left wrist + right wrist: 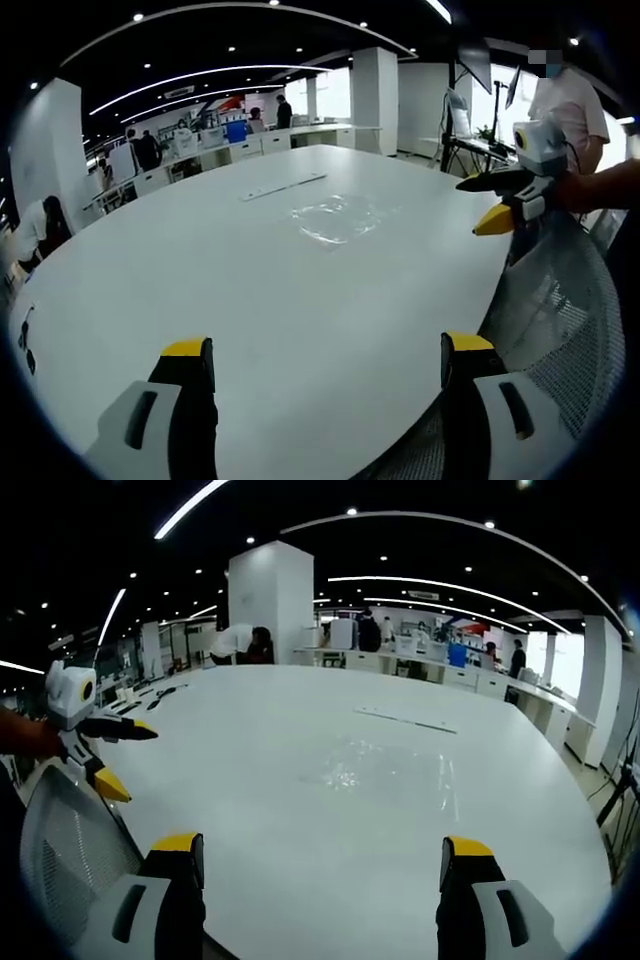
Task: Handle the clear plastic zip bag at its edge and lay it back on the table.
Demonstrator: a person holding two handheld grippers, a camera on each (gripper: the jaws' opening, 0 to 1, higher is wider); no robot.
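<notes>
Both grippers held wide apart at the near edge of the white table (pixel 200 260), the clear plastic zip bag (pixel 335 215) lying flat on it.

In the left gripper view, the left gripper (pixel 325 365) has its yellow-tipped jaws spread, nothing between them, pointing across the table at the bag farther in. To the right, the right gripper (pixel 500 200) is held level over the table edge beside a mesh chair back (pixel 560 310), jaws parted. In the right gripper view, the left gripper (pixel 120 755) enters from the left, the bag (pixel 385 765) lies centre, and the right gripper (pixel 320 850) has spread, empty jaws.
</notes>
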